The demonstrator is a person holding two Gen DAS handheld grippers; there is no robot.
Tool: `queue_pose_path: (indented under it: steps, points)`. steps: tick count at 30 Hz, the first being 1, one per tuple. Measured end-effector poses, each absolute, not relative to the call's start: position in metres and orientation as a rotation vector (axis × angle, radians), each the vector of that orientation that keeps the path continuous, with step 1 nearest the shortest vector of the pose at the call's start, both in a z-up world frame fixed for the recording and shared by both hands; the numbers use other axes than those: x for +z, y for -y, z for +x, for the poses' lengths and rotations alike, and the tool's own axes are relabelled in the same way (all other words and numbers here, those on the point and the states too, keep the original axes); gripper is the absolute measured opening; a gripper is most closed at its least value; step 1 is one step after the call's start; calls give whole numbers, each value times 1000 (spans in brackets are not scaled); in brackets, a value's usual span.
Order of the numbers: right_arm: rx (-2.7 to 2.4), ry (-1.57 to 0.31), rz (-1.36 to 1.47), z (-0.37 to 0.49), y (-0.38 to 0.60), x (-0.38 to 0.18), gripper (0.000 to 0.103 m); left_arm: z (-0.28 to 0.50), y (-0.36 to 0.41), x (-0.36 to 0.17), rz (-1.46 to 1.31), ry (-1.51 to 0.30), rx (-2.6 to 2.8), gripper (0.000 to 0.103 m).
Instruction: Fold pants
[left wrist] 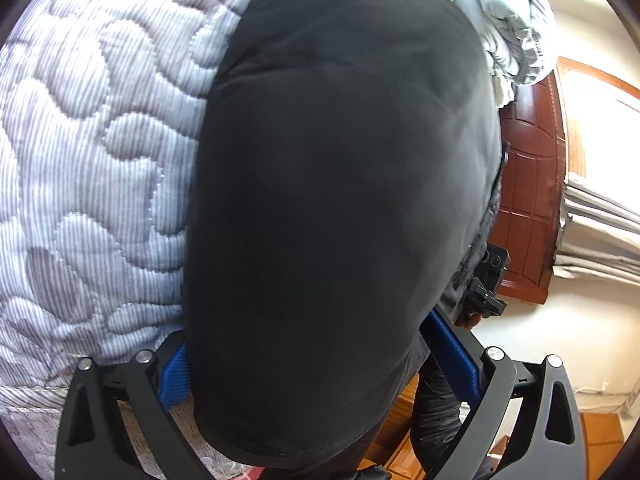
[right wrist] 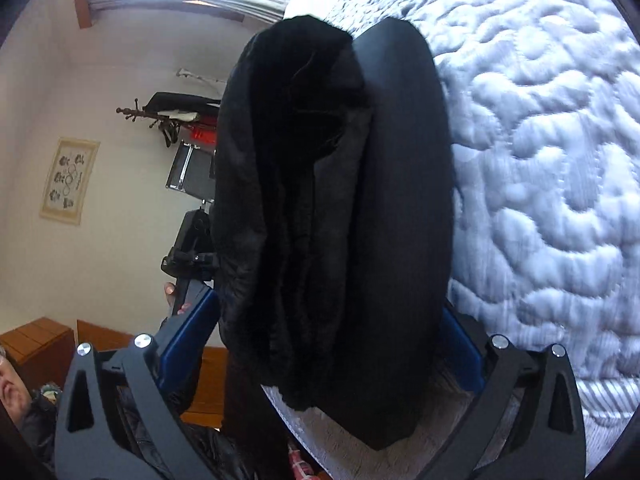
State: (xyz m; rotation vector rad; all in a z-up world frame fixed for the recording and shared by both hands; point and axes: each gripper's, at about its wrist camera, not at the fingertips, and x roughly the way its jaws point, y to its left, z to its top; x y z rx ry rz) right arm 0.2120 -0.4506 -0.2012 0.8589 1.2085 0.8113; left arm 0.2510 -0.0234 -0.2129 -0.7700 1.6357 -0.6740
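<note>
Underneath, quilted bedspread [left wrist: 92, 152]; black pants [left wrist: 340, 200] between both grippers' wide-spread jaws, grip unclear.

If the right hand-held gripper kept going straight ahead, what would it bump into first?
Most likely the black pants. The folded bundle already sits between the right hand-held gripper's wide-open blue pads and fills the way forward. The quilted bedspread lies beside it.

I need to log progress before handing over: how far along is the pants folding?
Done: the black fleece-lined pants already form a thick, layered bundle on the grey quilted bedspread. In hand: the bundle sits between both grippers' wide jaws, left gripper and right gripper. Left: withdrawing, perhaps tidying the loose furry edge.
</note>
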Motion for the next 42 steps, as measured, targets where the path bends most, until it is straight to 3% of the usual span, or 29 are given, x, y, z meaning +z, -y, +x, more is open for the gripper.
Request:
queue_pose_path:
  steps: [14,17,19,21,23,28,36,42]
  points:
    - [752,-1189,818,213,437,-200,99,255,21,-225,-809,-1689,-637,100]
    - [717,-1164,801,209,436,-198,87,254,21,-223,-808,-1696,-614,100]
    - [709,-1138,812,200,440,-197,69,251,23,-219,-796,-1670,-603,99]
    - [712,-1118,813,197,440,-195,59,246,24,-214,-771,-1630,-607,99]
    - [716,-1098,792,197,443,-194,52,241,22,-211,-760,-1596,-596,95]
    - [760,-1040,732,197,429,-176,41,235,11,-194,-751,-1498,-655,53]
    - [749,-992,716,190,414,-158,38,237,7,-186,-781,-1462,-712,36]
    - [743,-950,716,185,420,-148,38,232,8,-181,-791,-1403,-744,33]
